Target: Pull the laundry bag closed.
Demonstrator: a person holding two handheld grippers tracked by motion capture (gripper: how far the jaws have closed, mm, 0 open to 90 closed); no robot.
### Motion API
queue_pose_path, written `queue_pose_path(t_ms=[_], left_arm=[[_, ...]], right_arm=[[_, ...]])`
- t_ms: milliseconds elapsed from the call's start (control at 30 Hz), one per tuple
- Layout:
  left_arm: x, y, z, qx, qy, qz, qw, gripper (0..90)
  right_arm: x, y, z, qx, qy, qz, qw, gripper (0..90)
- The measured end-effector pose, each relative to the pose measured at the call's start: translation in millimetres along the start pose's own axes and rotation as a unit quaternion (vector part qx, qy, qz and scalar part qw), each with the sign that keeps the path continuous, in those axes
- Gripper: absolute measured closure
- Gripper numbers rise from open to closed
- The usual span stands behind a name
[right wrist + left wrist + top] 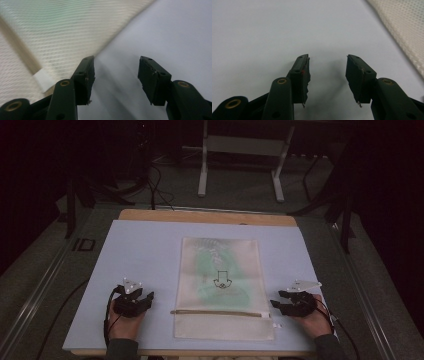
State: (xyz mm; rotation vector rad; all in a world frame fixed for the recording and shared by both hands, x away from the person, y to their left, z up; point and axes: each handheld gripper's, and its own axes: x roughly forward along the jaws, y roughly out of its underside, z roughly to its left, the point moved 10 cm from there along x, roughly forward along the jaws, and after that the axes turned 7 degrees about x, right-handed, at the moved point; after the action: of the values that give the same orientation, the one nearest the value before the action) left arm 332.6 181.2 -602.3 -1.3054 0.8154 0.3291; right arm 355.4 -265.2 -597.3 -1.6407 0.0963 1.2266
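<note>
A cream mesh pouch (pixel 220 287) is showing a fine honeycomb weave, a green tint inside, a black printed mark, a tan zipper band (pixel 220 312) and a white tab (pixel 43 79). The mat (pixel 140 255) is looking pale lavender-blue; both grippers' jaws are appearing black with brass rivets.

The mesh pouch (pixel 50 32) is blurred and cut off; its green contents stay unidentifiable.

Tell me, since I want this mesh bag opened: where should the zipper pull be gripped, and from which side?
Grip the small white pull tab at the zipper's right end on the mesh bag. Come from the right with the right gripper, open and closest; the tab seems to lie flat, so slide one jaw under its edge.
</note>
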Motion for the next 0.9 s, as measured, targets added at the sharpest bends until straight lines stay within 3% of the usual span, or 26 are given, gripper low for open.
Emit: queue_pose_path(t_ms=[200, 467, 633, 700, 900], left_arm=[[-1.5, -2.2, -2.5, 0.003, 0.011, -0.008, 0.9999, 53.2], [-0.4, -1.4, -7.7, 0.011, 0.021, -0.006, 0.9997, 53.4], [0.0, -1.7, -11.3, 0.015, 0.031, -0.007, 0.9994, 54.1], [0.3, -1.8, -12.1, 0.016, 0.036, -0.007, 0.9992, 54.4], [0.3, -1.9, -14.8, 0.019, 0.046, -0.008, 0.9988, 55.7]], right_arm=[[-0.1, 0.2, 9.4, -0.029, 0.001, 0.021, 0.9994, 45.7], [-3.3, -0.7, 14.9, -0.036, -0.002, 0.038, 0.9986, 44.9], [-3.4, -3.6, 25.3, -0.061, -0.009, 0.055, 0.9965, 45.7], [-3.1, -5.3, 29.8, -0.064, -0.02, 0.055, 0.9962, 45.7], [-3.5, -8.5, 37.8, -0.084, -0.024, 0.068, 0.9938, 45.7]])
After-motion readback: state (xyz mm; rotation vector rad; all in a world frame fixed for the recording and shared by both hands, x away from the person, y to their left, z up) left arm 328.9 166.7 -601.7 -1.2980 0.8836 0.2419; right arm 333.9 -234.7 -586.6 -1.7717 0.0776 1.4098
